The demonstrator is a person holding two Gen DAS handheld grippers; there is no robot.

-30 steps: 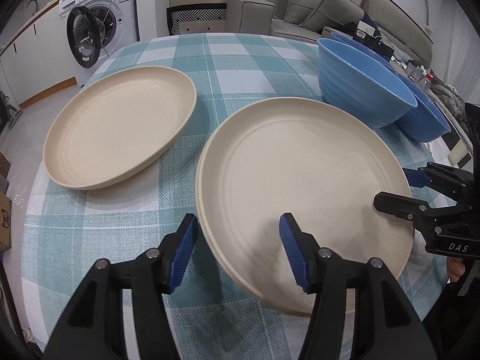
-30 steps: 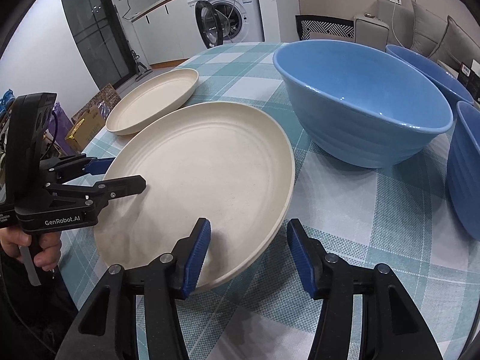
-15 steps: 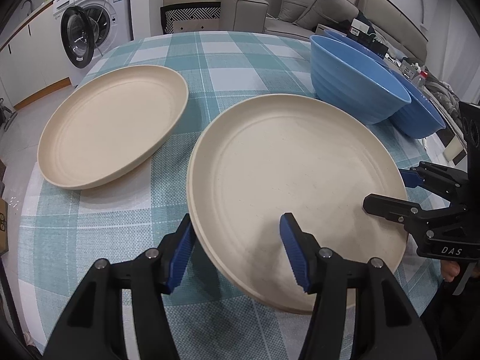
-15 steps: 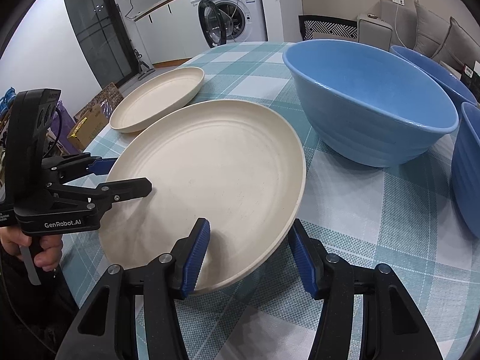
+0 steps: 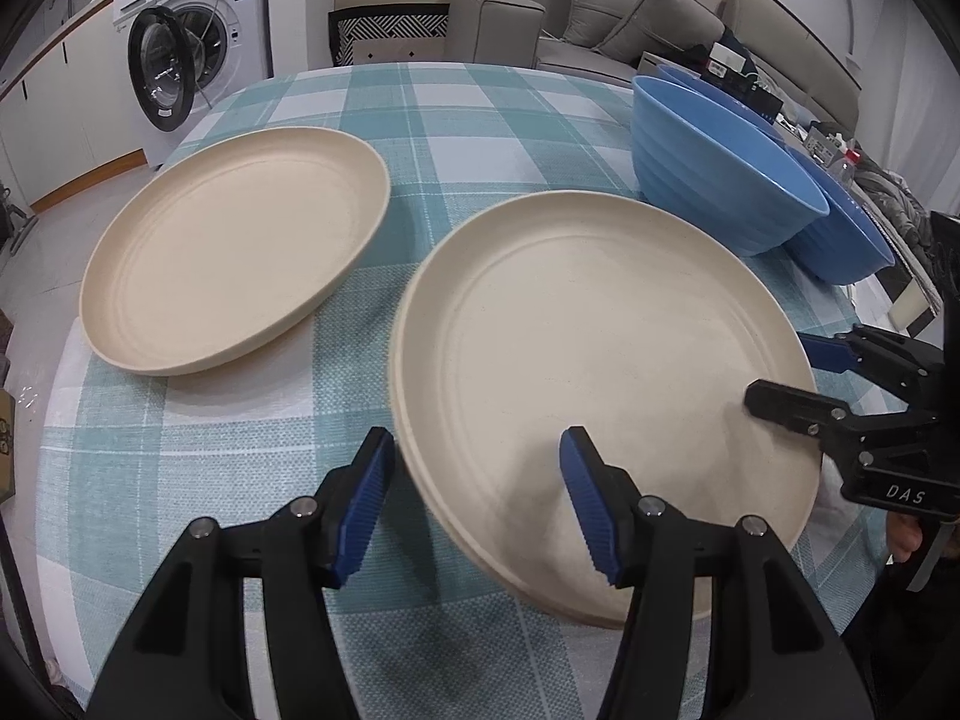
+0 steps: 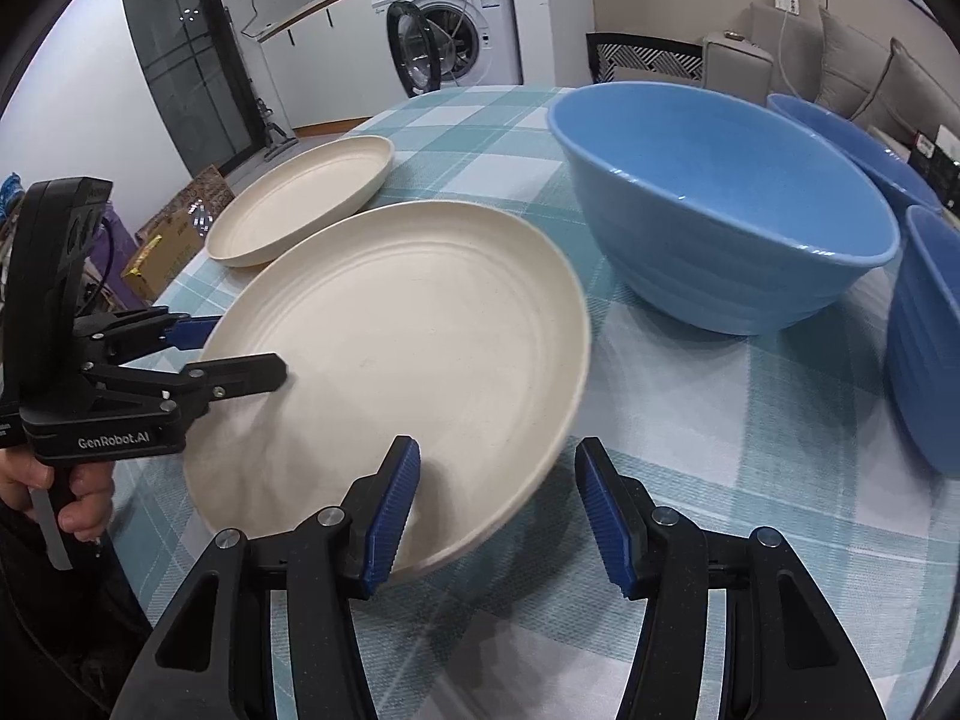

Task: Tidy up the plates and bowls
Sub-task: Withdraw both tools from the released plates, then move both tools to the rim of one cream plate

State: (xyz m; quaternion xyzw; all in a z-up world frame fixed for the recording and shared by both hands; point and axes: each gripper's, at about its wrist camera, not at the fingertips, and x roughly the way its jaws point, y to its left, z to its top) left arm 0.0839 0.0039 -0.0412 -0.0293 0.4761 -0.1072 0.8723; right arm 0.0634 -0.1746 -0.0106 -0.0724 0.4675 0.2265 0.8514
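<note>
A large cream plate [image 5: 600, 360] lies on the checked tablecloth, also in the right wrist view [image 6: 408, 354]. My left gripper [image 5: 474, 498] is open with its jaws straddling the plate's near left rim. My right gripper [image 6: 498, 504] is open and straddles the plate's near right rim. A second cream plate [image 5: 234, 240] lies further left, seen too in the right wrist view [image 6: 300, 204]. Three blue bowls stand to the right; the nearest [image 6: 720, 204] is beside the large plate.
The round table [image 5: 480, 114] has a teal checked cloth. A washing machine [image 5: 186, 54] stands beyond the table's far left, a sofa [image 5: 654, 30] and chair beyond its far edge. Small items lie past the bowls at right.
Both grippers, still open, have shifted slightly around the large plate's rim. The plate looks slightly shifted or tilted and its edge is blurred.
</note>
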